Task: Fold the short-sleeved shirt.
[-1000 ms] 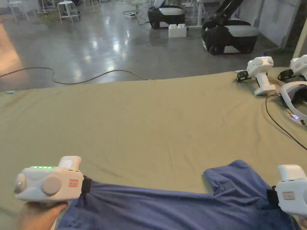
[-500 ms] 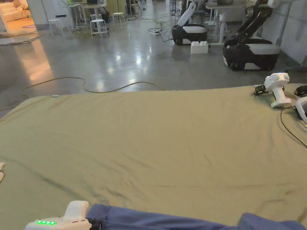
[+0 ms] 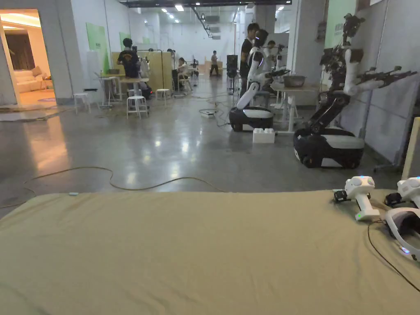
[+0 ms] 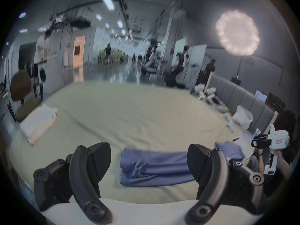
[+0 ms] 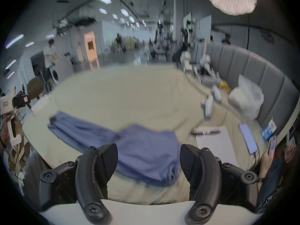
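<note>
The blue short-sleeved shirt lies in a long folded band on the olive bed sheet. My left gripper hangs above the near edge of the sheet, open, with the shirt's left end a little beyond its jaws. The right gripper is open too, raised over the bunched right end of the shirt. Nothing sits between either pair of jaws. Each gripper also shows in the other's view, held in a hand: the right gripper and the left gripper.
Spare grippers, a headset and a cable lie at the sheet's far right. A white folded cloth lies left. A paper sheet, phone, plastic bag and grey headboard are right. Robots stand beyond.
The head camera has tilted up, so the shirt and both grippers have left its picture. A second ago both grippers were at the shirt's edge; now they stand open and off it.
</note>
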